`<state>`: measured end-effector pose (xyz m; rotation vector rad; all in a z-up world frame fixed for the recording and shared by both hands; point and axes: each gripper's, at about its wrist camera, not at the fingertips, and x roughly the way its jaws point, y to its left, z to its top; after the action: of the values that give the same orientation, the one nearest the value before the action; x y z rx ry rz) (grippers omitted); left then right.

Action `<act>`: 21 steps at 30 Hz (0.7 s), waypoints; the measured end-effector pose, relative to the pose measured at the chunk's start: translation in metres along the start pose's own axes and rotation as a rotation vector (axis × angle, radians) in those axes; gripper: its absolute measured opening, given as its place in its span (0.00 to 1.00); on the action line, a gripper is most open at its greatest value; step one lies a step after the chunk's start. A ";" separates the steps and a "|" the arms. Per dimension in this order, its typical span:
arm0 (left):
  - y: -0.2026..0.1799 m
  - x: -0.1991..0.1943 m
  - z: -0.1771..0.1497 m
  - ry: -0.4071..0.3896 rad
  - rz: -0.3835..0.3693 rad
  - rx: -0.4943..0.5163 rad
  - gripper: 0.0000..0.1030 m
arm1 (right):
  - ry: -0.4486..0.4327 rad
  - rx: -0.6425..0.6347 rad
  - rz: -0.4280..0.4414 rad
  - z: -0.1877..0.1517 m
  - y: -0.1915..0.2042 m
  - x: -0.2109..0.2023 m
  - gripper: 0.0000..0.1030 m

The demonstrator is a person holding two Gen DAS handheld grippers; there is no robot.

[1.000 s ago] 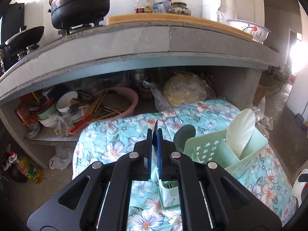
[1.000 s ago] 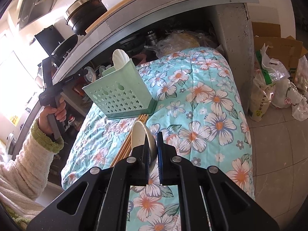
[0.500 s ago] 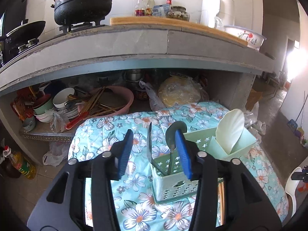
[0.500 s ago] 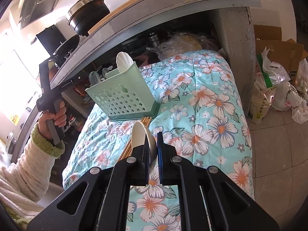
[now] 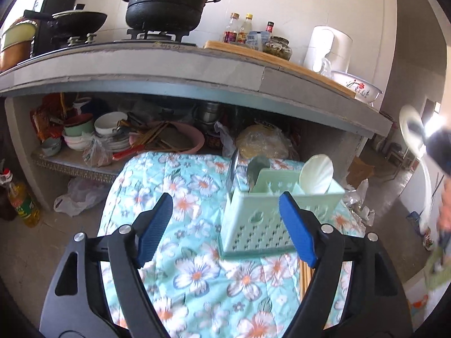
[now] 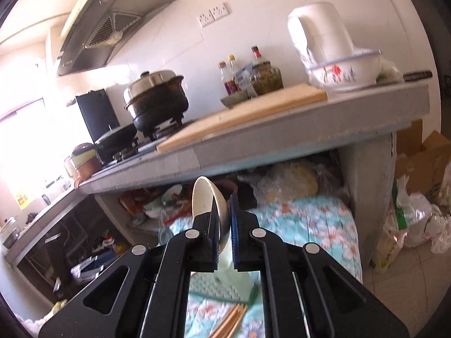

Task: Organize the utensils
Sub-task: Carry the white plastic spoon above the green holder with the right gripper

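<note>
A mint-green utensil basket [image 5: 267, 219] stands on the floral cloth [image 5: 191, 267]. It holds a white spoon [image 5: 317, 174], a grey-green spoon [image 5: 256, 169] and a metal blade [image 5: 234, 169]. My left gripper [image 5: 225, 228] is open and empty, just in front of the basket. My right gripper [image 6: 224, 222] is shut on a white spoon [image 6: 204, 197], raised above the basket [image 6: 220, 284]; that spoon shows blurred in the left wrist view [image 5: 411, 126]. Wooden chopsticks [image 5: 305, 276] lie beside the basket and show in the right wrist view [image 6: 229, 321].
A concrete counter [image 5: 169, 67] overhangs behind, with a black pot [image 5: 169, 8], bottles [image 5: 242, 31], a cutting board [image 6: 242, 121] and a floral bowl [image 6: 342, 70]. The shelf below holds bowls and a pink basin [image 5: 180, 140]. Bags and a cardboard box [image 6: 417, 174] stand on the floor right.
My left gripper let go of the metal blade into the basket, opened wide and drew back. My right gripper lifted the white spoon off the cloth and rose over the basket.
</note>
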<state>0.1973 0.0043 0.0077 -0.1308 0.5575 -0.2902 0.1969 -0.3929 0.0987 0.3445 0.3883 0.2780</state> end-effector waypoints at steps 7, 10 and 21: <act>0.017 -0.023 -0.040 0.037 0.041 0.003 0.72 | -0.094 -0.092 -0.036 0.024 0.026 0.073 0.07; 0.029 -0.028 -0.051 0.049 0.065 -0.004 0.72 | -0.083 -0.148 -0.064 0.018 0.034 0.098 0.07; 0.056 -0.037 -0.058 0.045 0.110 -0.055 0.72 | -0.088 -0.308 -0.176 -0.009 0.043 0.132 0.07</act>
<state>0.1498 0.0665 -0.0340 -0.1460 0.6154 -0.1709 0.3017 -0.3088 0.0648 0.0193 0.2815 0.1464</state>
